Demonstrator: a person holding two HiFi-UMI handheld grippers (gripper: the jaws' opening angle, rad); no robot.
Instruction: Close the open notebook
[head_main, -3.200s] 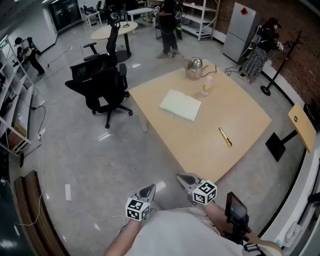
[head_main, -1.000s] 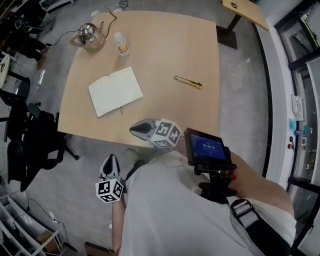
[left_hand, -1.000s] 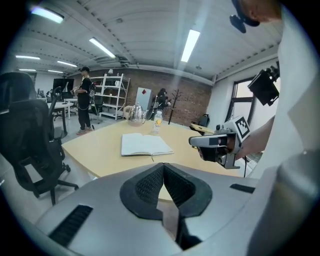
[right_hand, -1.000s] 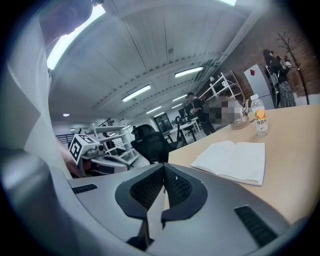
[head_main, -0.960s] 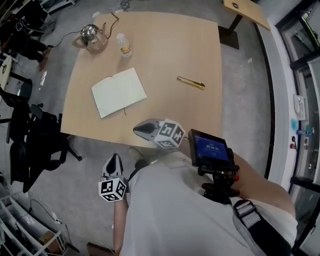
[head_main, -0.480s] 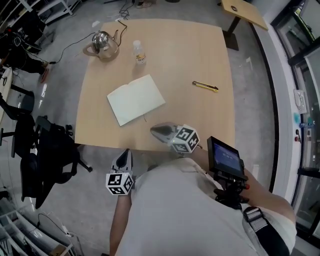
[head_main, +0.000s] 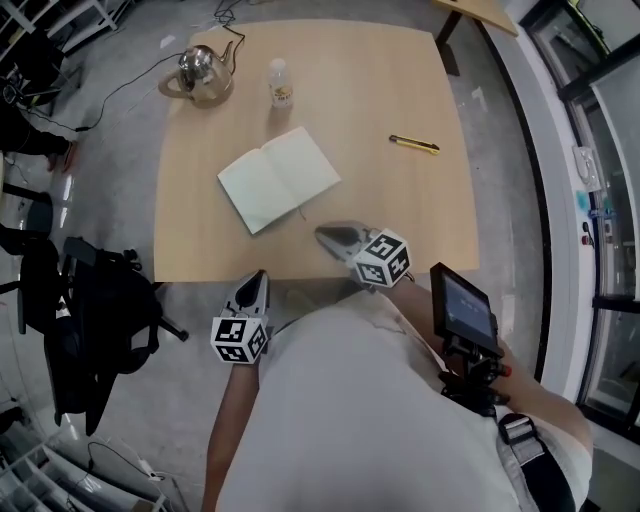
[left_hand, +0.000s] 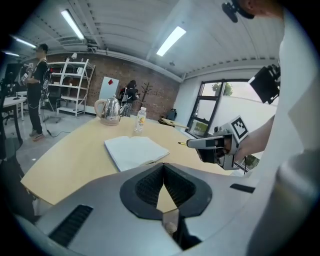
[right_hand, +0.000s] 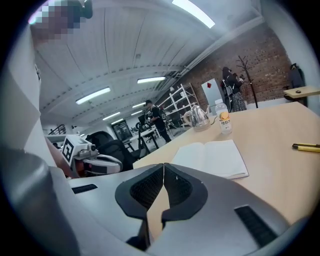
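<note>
The open notebook (head_main: 280, 178) lies flat with pale blank pages near the middle of the light wooden table (head_main: 420, 215); it also shows in the left gripper view (left_hand: 135, 151) and the right gripper view (right_hand: 212, 157). My right gripper (head_main: 323, 236) hangs over the table's near part, just short of the notebook, jaws shut and empty (right_hand: 163, 166). My left gripper (head_main: 261, 277) is at the table's near edge, apart from the notebook, also shut on nothing (left_hand: 163, 167).
A metal kettle (head_main: 205, 72) and a small bottle (head_main: 280, 82) stand at the far side of the table. A yellow utility knife (head_main: 414, 145) lies to the right. A black office chair (head_main: 100, 310) stands on the floor at the left.
I have come up to the table from a distance. In the last second both grippers moved forward: the right tip now reaches over the tabletop, the left has reached the near edge.
</note>
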